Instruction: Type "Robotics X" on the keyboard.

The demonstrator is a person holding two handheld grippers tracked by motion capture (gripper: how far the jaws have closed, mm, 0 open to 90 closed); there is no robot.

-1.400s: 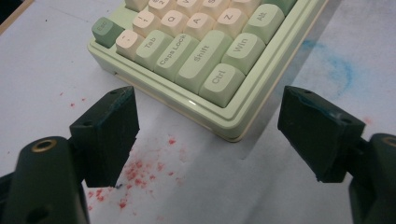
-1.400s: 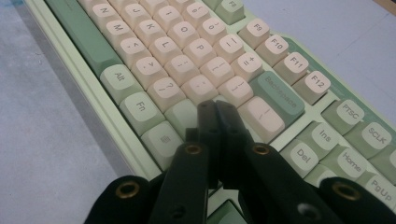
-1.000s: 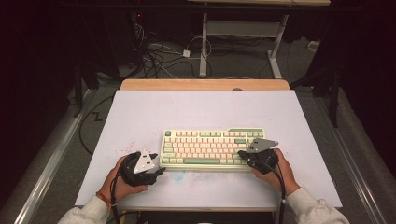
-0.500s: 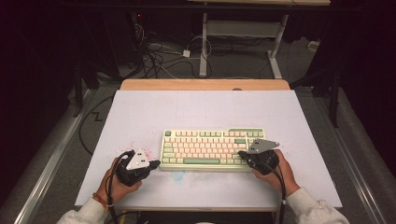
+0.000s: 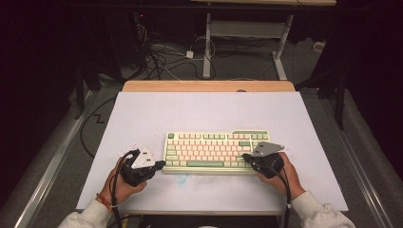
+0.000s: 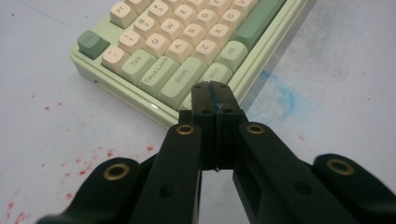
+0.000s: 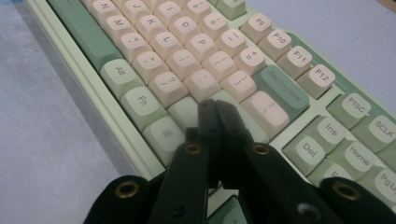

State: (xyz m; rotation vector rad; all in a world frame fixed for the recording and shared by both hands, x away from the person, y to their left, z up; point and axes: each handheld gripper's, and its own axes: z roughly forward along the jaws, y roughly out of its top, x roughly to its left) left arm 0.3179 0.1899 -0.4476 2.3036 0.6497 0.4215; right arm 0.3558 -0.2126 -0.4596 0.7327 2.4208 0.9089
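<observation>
Since the earlier frame, your left gripper (image 5: 159,165) is sitting with its jaws now closed on nothing, tips at the keyboard's (image 5: 216,151) near-left corner by the Ctrl key. Your right gripper (image 7: 215,116) is resting closed and empty over the right-hand keys. That keyboard is lying near the table's (image 5: 142,114) front edge. Risk: closed tips are pressing unevenly, skewing the board or popping a keycap.

A white table (image 5: 204,114) with red specks (image 6: 51,154) and a blue smudge (image 6: 285,95); cables (image 5: 161,52) lie on the floor behind.
</observation>
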